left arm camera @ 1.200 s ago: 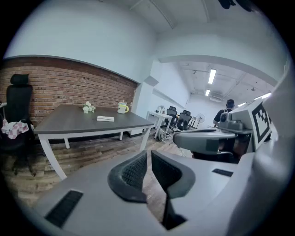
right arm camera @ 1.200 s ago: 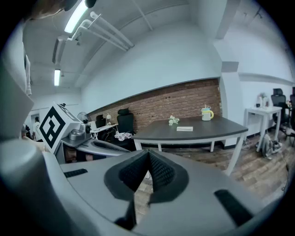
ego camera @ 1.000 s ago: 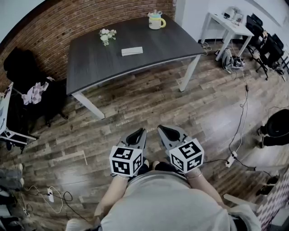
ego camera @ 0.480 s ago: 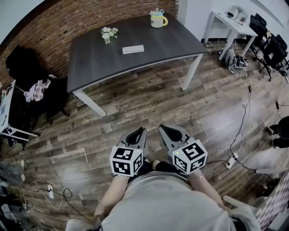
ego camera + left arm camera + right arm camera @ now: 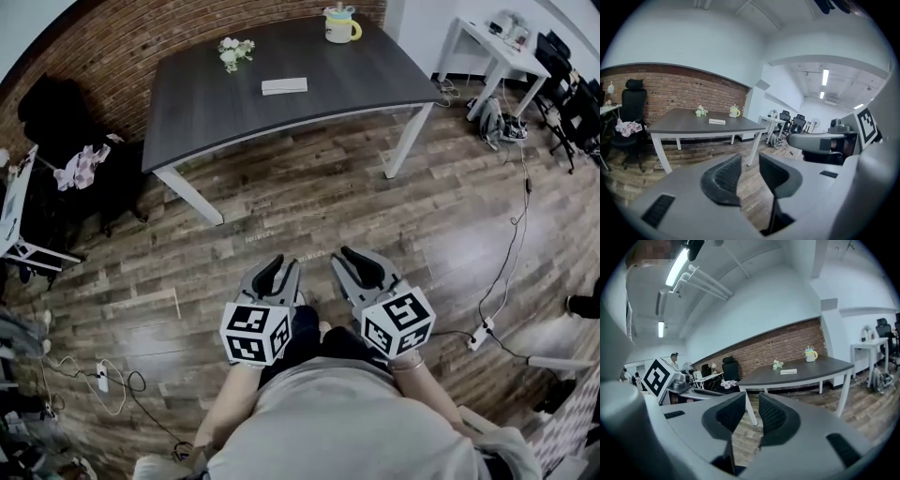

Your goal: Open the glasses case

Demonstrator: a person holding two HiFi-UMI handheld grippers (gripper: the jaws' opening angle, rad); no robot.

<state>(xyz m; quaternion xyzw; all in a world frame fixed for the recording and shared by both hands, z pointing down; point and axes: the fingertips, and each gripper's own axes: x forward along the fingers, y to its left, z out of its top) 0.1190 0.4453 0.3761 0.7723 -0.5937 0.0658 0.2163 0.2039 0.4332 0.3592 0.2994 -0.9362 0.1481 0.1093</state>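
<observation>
Both pairs of jaws have just been eased apart, and in the head view the table (image 5: 225, 117) is now seen higher up, its far edge almost lost at the top of the frame. The left gripper (image 5: 284, 266) is held low, close in front of the person's body; a narrow gap is shown between its ribbed pads (image 5: 723, 174), and only floorboards are seen through it. The right gripper (image 5: 352, 258) is carried just beside it, not touching, slightly open too, with nothing caught between its jaws.

The glasses case (image 5: 284, 86) is left well apart from both, lying flat on the dark table, nearer the front edge than the flowers (image 5: 234, 52) and the mug (image 5: 340, 25). It is seen only as a small pale slab; no lid, seam or hinge can be made out, so open or closed cannot be told. The person's hands are hidden under the marker cubes (image 5: 255, 332). A white desk (image 5: 492, 45) and office chairs (image 5: 572, 103) are cut off at the right edge.
</observation>
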